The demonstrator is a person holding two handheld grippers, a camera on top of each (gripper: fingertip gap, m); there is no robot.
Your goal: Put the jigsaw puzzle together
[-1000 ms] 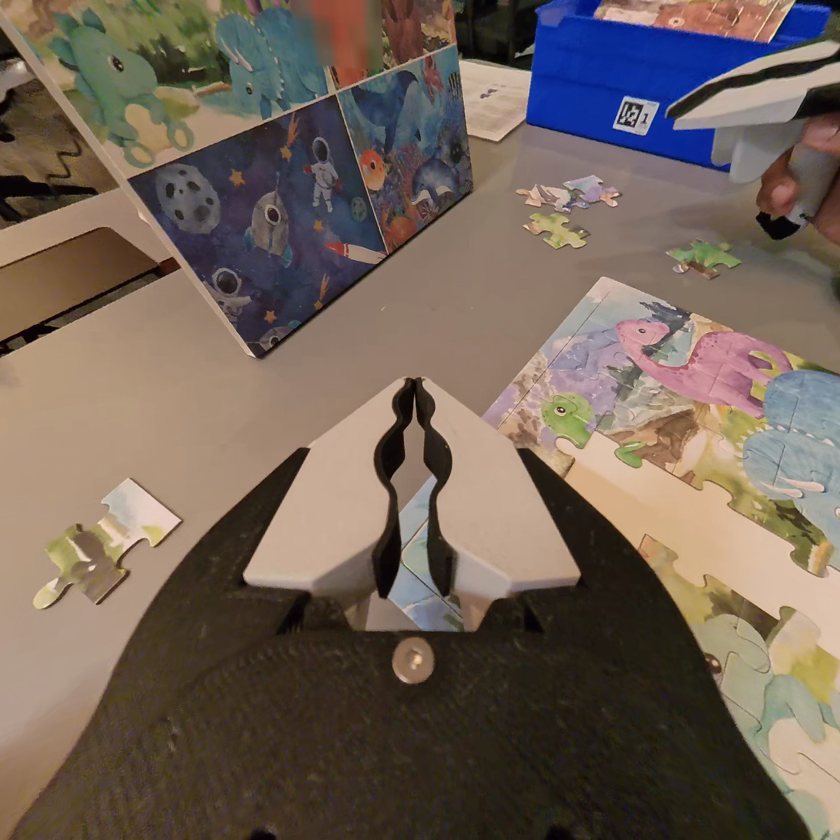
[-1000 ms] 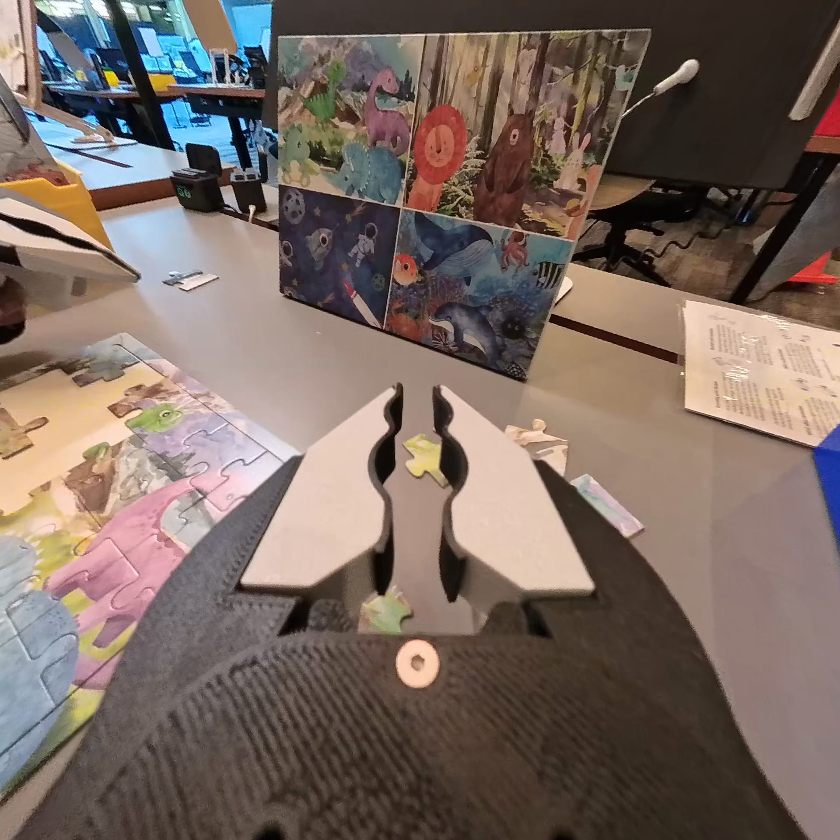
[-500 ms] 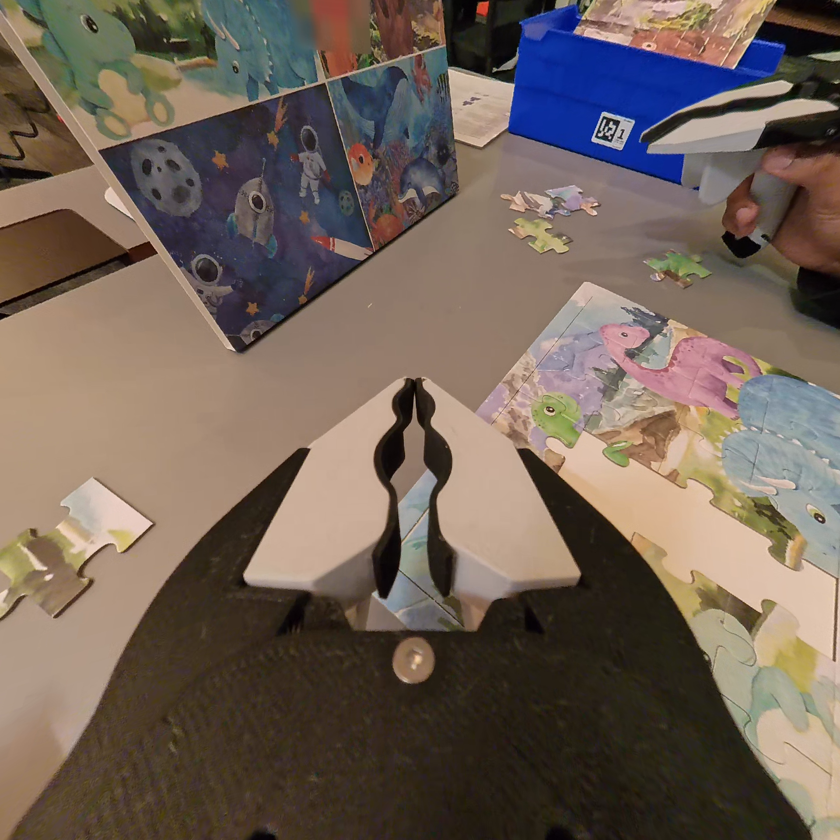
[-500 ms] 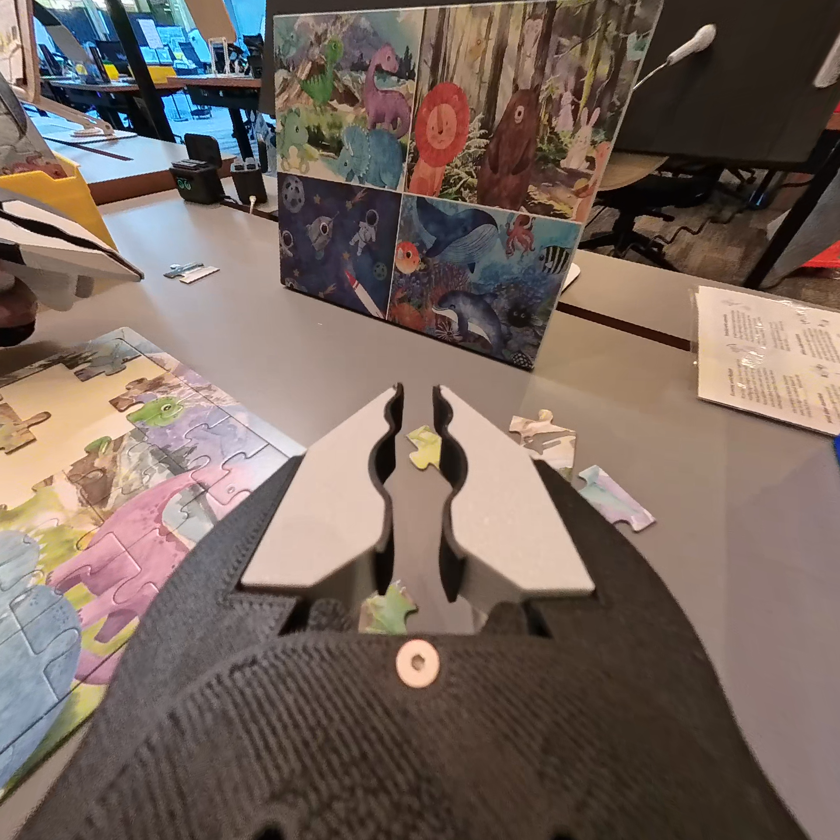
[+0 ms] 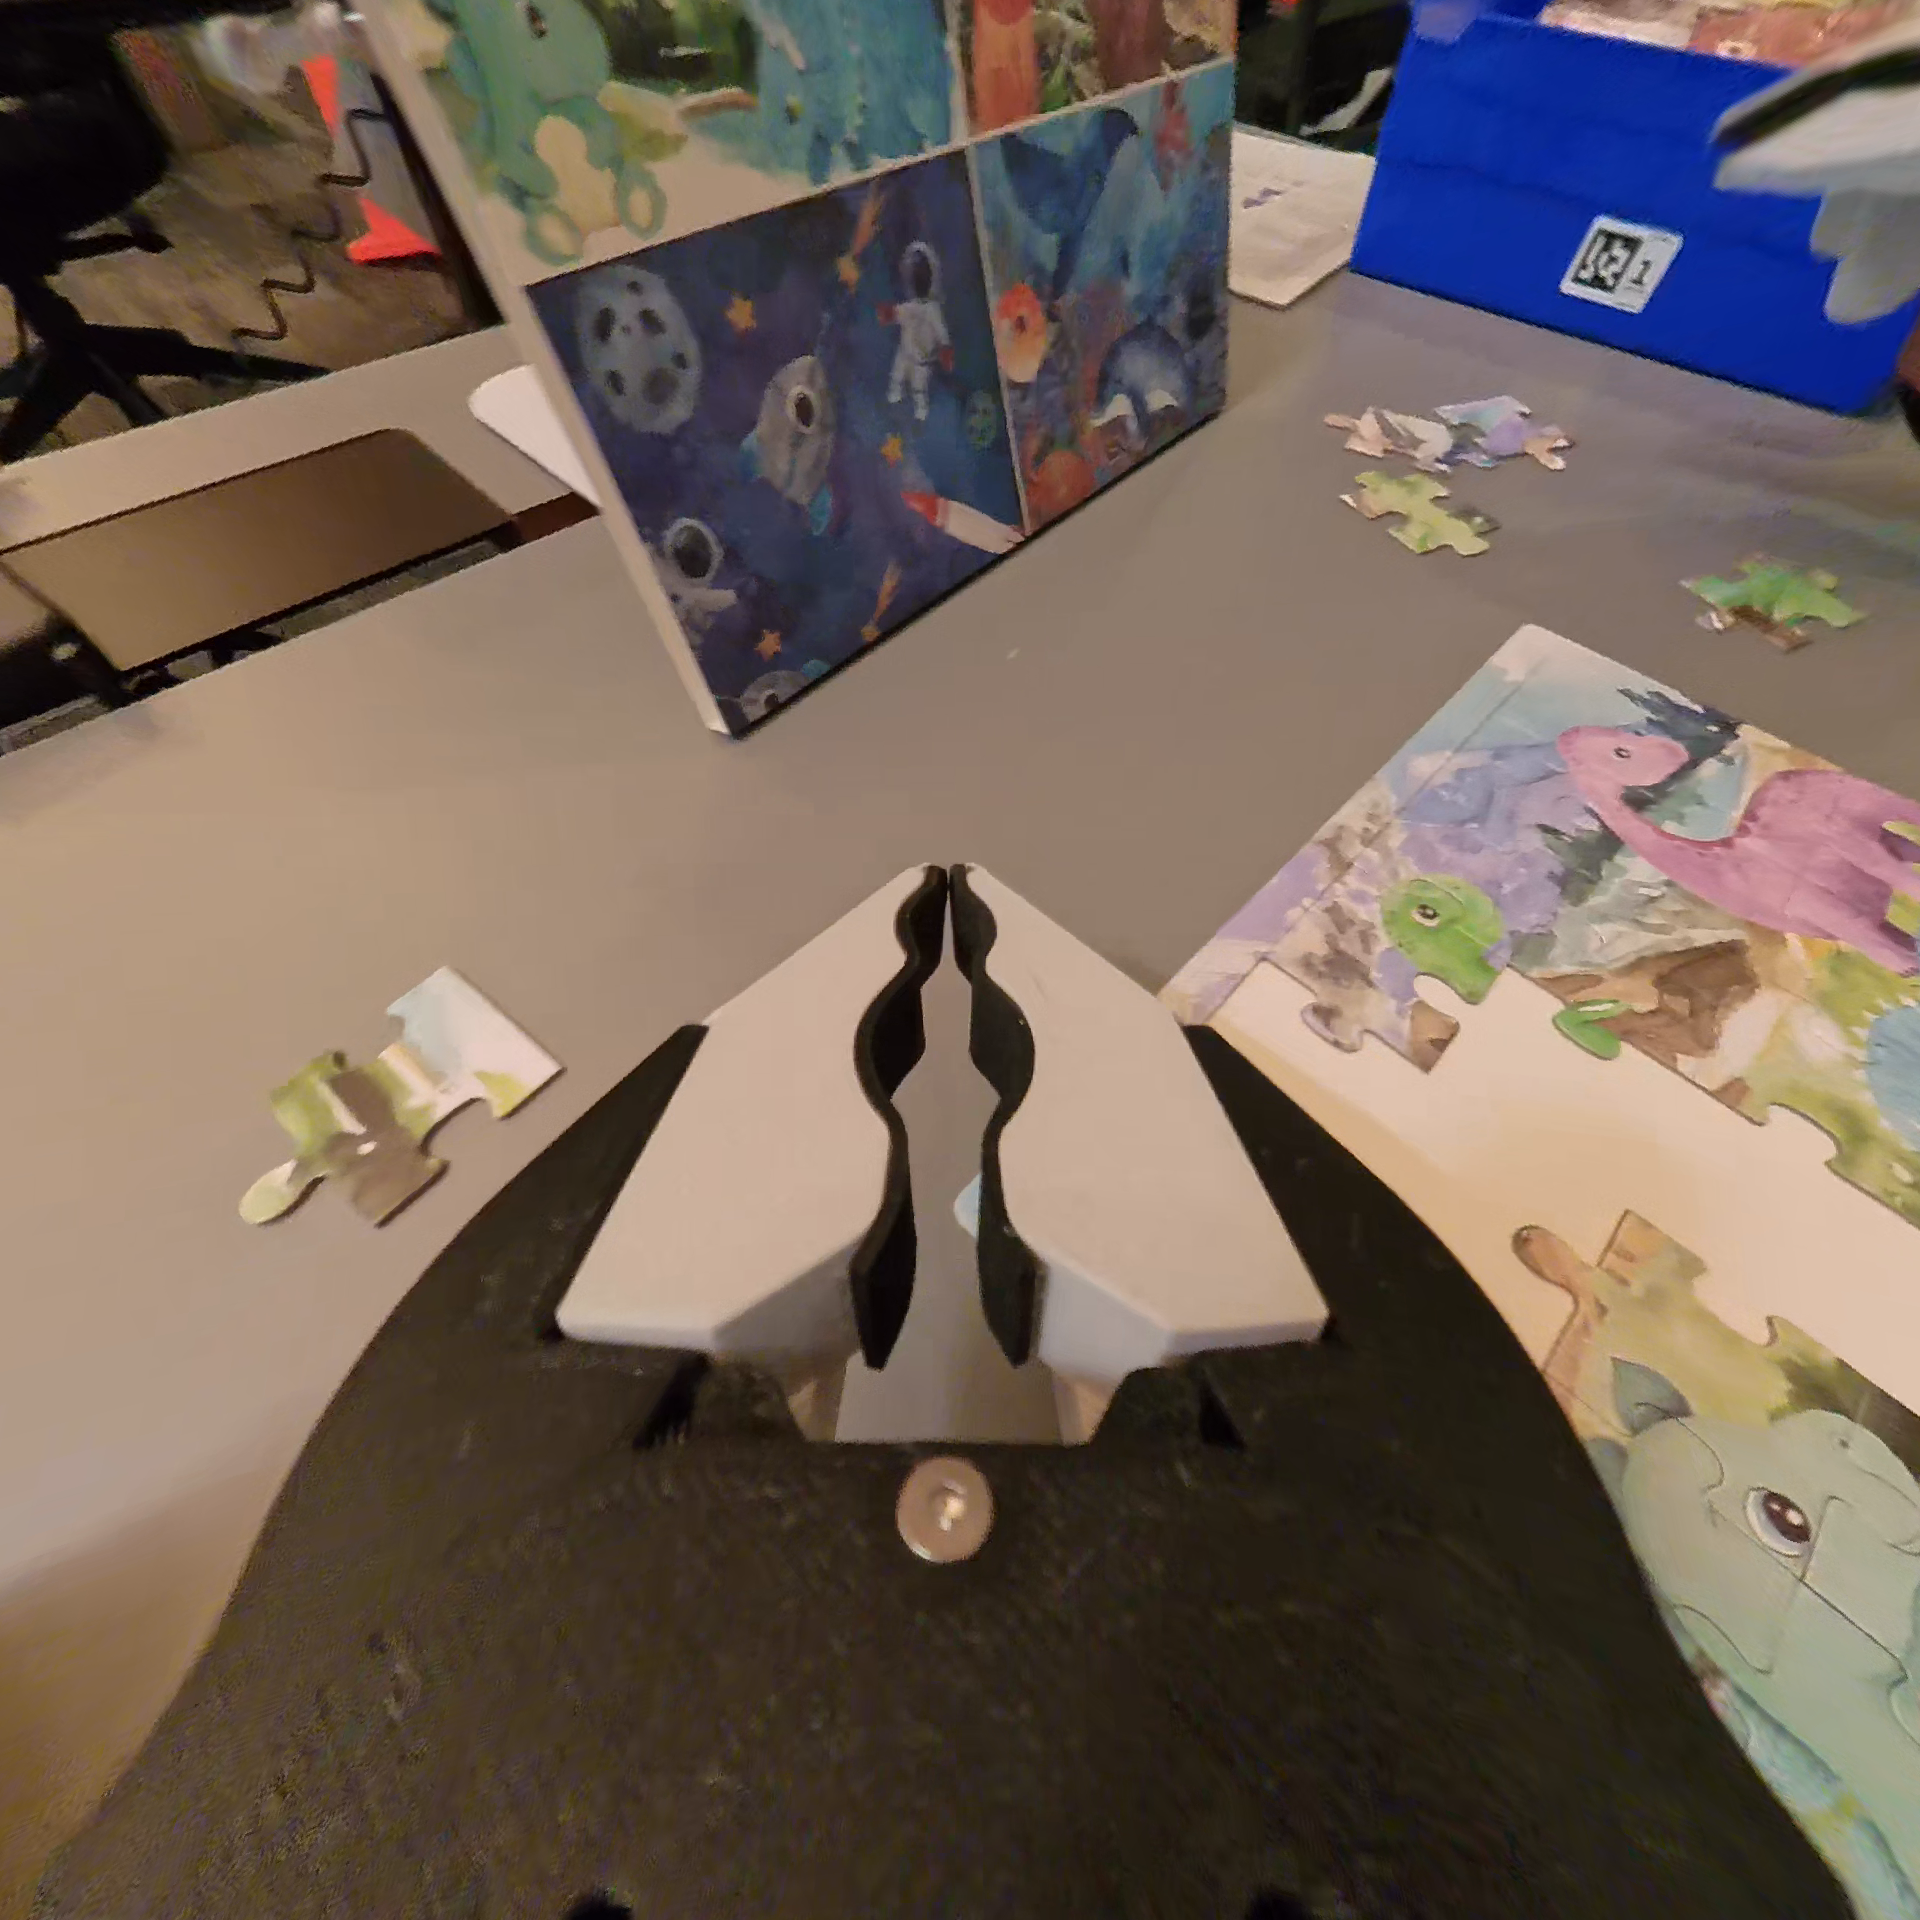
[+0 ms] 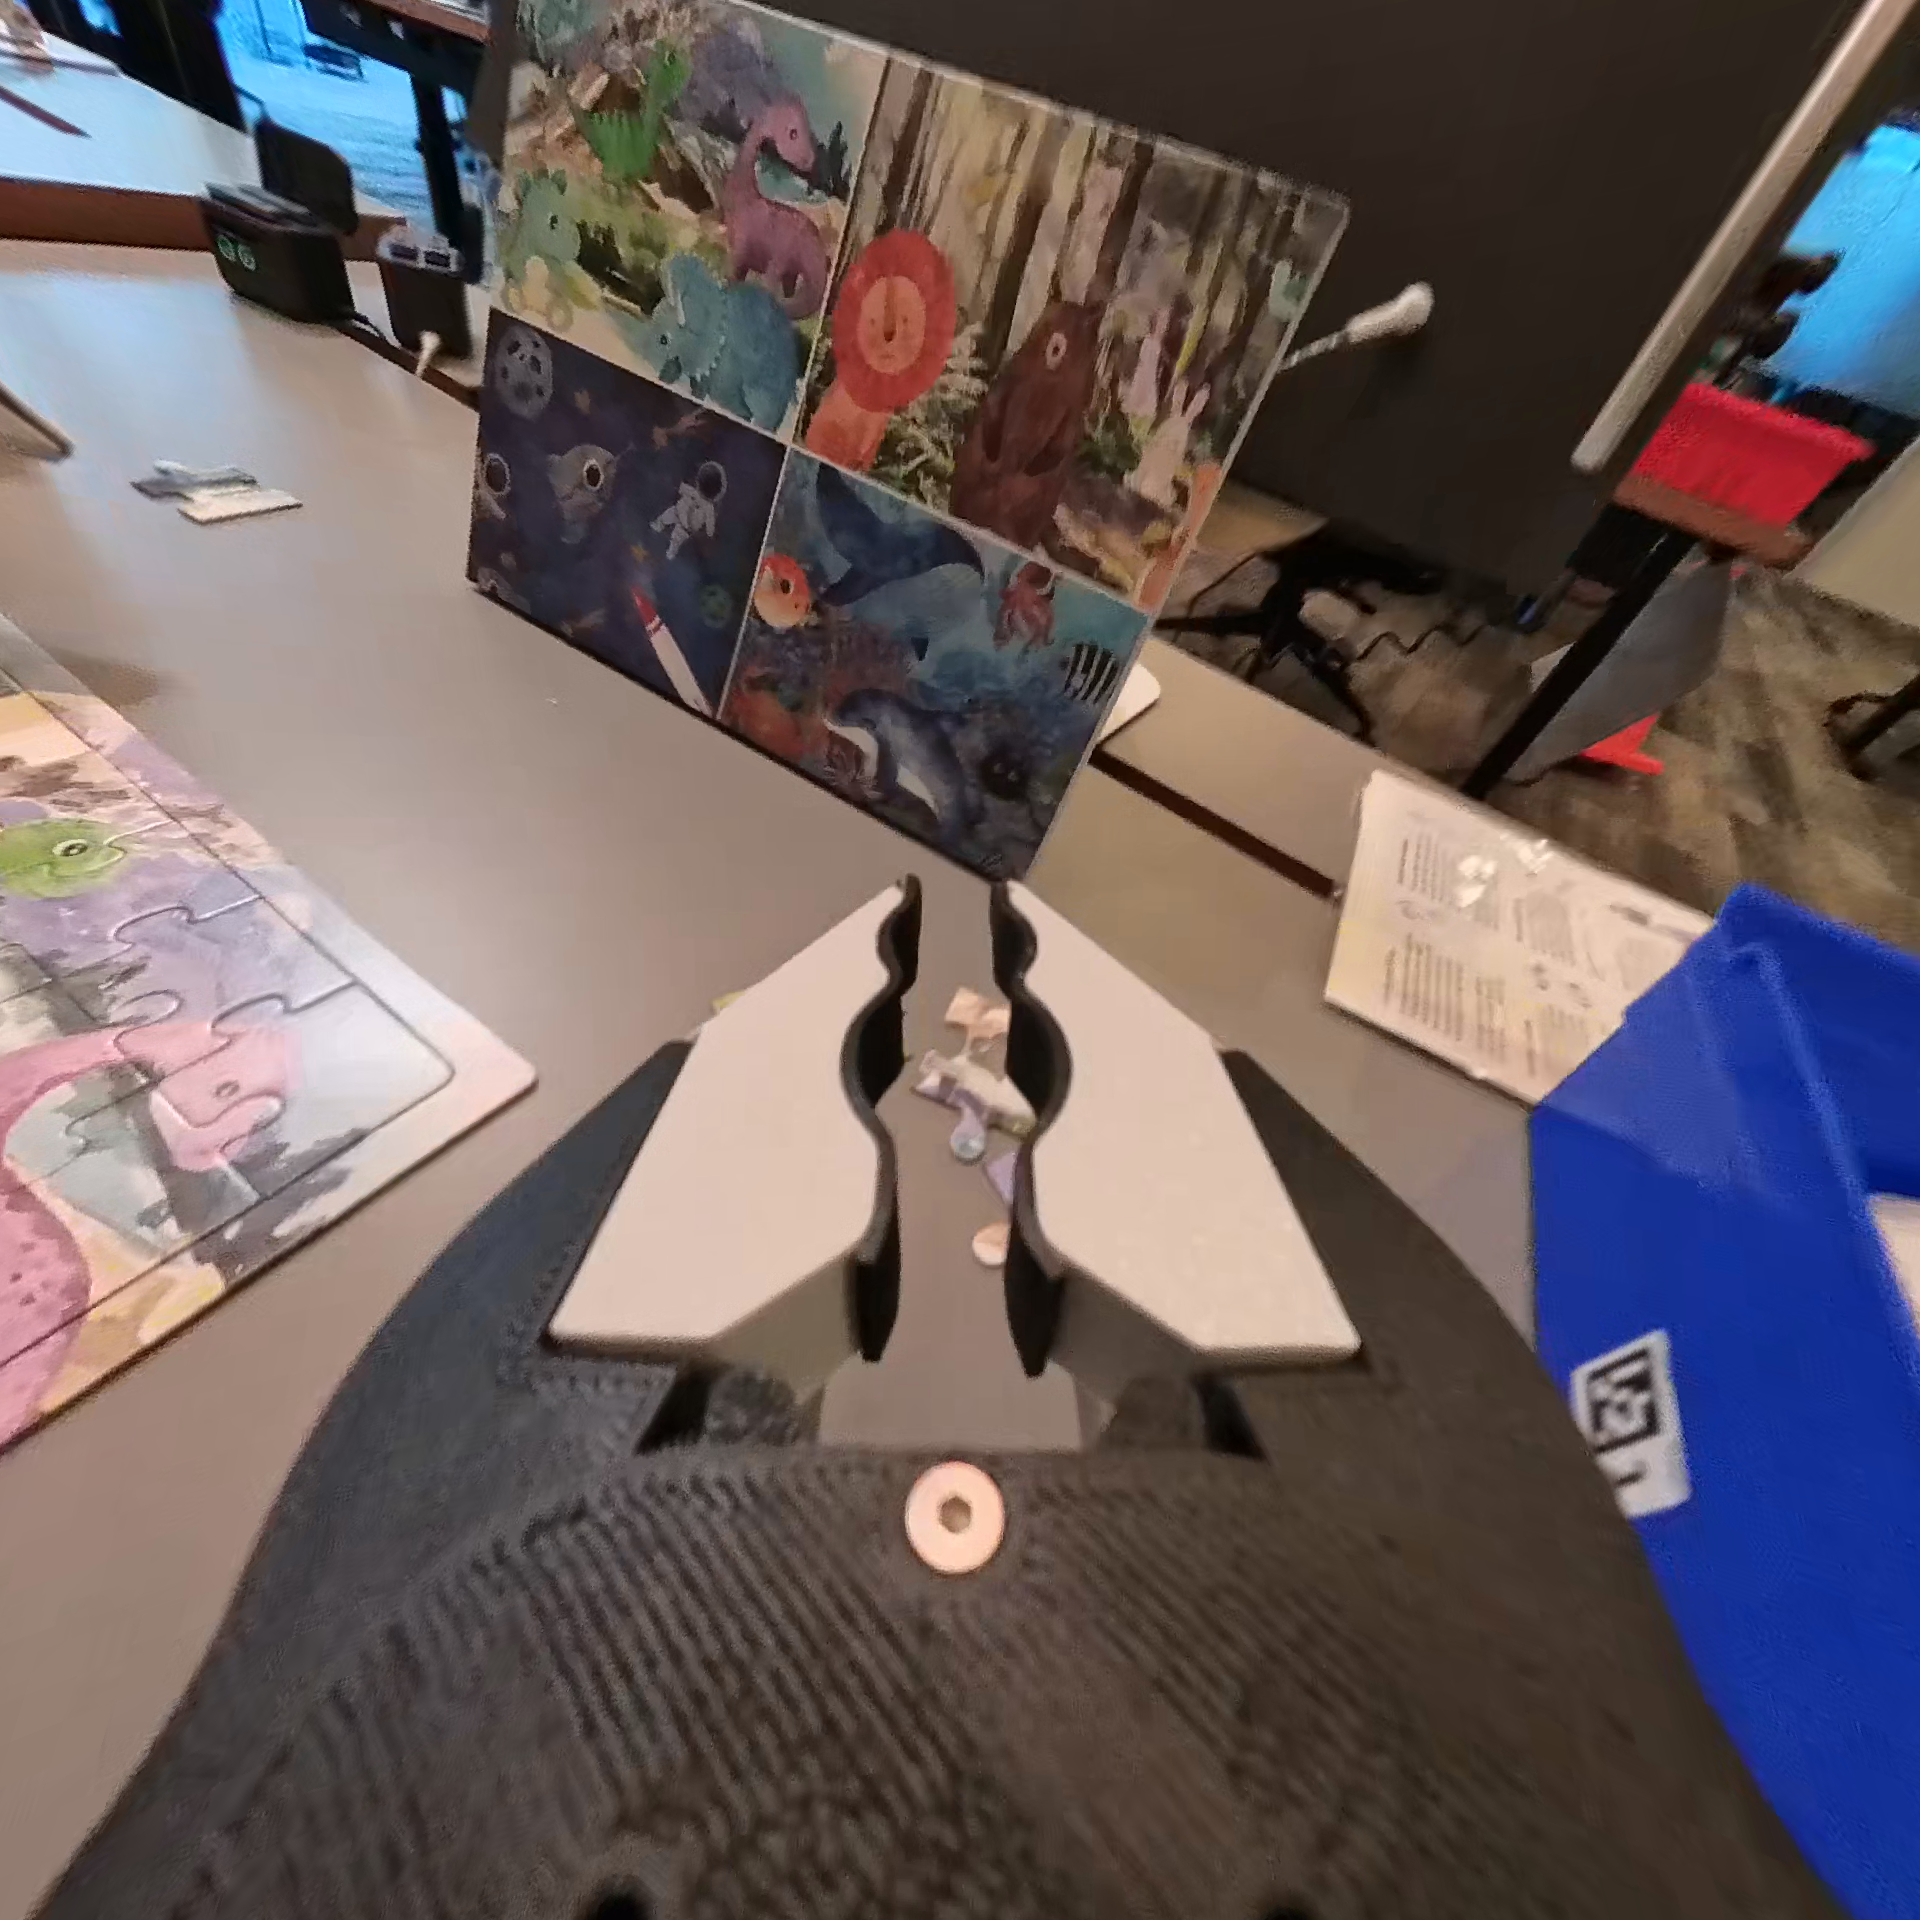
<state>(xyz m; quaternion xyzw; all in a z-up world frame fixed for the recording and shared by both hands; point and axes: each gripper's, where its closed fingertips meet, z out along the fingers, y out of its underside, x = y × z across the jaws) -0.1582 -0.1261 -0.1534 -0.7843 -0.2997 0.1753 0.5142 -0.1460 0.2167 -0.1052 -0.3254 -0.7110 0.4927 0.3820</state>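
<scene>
We see the puzzle [image 5: 1621, 914] partly assembled on the table [image 5: 520, 810], a bare band unfilled; loose pieces [image 5: 1418, 511] lie apart. Left gripper [image 5: 949, 883] clenched, seemingly empty; right gripper [image 6: 954, 902] released above pieces.

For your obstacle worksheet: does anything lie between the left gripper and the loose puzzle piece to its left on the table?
Nothing visible does. Only bare grey table separates the left gripper from the loose piece.
</scene>
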